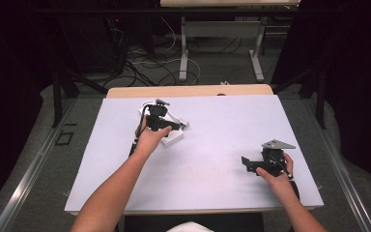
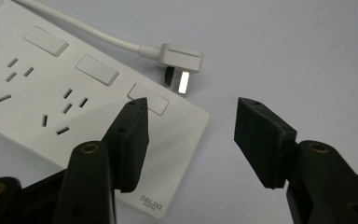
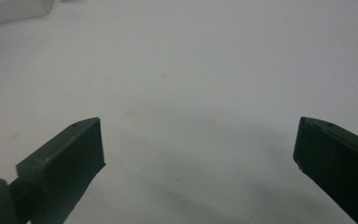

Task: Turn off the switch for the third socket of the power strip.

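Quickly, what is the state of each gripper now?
Left gripper: open, holding nothing, over the end of the white power strip.
Right gripper: open, holding nothing, over the bare table.

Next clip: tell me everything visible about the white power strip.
The power strip is a flat white slab, plastic by its look, lying face up on the white table. Its face carries socket groups, each with a rectangular rocker switch, and small grey lettering at one corner. Its white cable curls back to its plug, which lies unplugged beside it, prongs showing. The open left gripper is over its end, one jaw above the strip; contact is unclear.
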The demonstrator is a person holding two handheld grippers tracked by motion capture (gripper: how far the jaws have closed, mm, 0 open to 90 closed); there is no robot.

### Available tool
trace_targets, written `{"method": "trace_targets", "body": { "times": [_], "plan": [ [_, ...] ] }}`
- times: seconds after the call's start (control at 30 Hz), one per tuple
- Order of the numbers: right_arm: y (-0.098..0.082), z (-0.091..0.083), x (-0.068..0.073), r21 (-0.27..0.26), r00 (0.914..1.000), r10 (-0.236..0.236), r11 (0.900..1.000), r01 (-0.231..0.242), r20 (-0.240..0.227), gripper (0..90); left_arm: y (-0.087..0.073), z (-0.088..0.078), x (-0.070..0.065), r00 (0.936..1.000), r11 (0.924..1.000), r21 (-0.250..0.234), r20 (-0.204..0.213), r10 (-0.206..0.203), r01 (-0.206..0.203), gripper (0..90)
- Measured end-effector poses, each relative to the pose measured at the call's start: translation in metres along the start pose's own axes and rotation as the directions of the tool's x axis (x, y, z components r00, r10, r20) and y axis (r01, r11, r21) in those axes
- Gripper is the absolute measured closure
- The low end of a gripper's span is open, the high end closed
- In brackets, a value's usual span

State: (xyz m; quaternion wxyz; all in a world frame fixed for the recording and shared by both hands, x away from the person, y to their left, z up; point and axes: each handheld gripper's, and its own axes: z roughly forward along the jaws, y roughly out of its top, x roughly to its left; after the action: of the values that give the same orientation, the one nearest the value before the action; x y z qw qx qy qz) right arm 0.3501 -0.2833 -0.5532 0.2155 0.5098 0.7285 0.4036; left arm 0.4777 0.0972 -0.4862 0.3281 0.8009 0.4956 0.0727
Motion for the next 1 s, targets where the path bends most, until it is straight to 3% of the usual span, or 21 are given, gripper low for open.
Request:
{"method": "trace_targets", "body": {
  "times": [0.27,0.3,0.4,0.47,0.7,0.93,1.0],
  "plan": [
    [0.000,-0.001,0.000,0.001,1.0000,-0.003,1.000,0.003,-0.001,1.3,-0.006,-0.010,0.001,0.9996,0.9995,-0.016,0.002,0.027,-0.027,35.3],
    [0.000,-0.001,0.000,0.001,1.0000,-0.003,1.000,0.003,-0.001,1.2,-0.007,-0.011,-0.001,1.0000,0.9997,-0.023,-0.001,0.009,-0.009,34.8],
    [0.000,-0.001,0.000,-0.001,1.0000,-0.004,1.000,0.004,0.001,1.3,-0.009,-0.015,0.000,0.9996,0.9995,-0.025,0.021,0.020,-0.019,33.7],
    [0.000,-0.001,0.001,0.004,1.0000,0.003,1.000,-0.003,0.001,1.3,-0.011,-0.018,0.001,0.9988,0.9986,-0.028,0.019,0.045,-0.044,32.2],
    [0.000,0.000,0.000,0.001,1.0000,-0.010,1.000,0.010,-0.001,1.3,-0.018,-0.028,-0.001,0.9974,0.9967,-0.044,0.021,0.068,-0.067,28.6],
    [0.000,-0.001,0.000,-0.002,1.0000,-0.003,1.000,0.003,0.000,1.3,-0.026,-0.039,0.000,0.9987,0.9977,-0.057,0.033,0.039,-0.037,16.3],
    [0.000,-0.001,0.001,-0.001,1.0000,0.000,1.000,0.000,0.000,1.3,-0.028,-0.042,0.001,0.9994,0.9974,-0.065,0.012,0.031,-0.030,15.9]
  ]
}}
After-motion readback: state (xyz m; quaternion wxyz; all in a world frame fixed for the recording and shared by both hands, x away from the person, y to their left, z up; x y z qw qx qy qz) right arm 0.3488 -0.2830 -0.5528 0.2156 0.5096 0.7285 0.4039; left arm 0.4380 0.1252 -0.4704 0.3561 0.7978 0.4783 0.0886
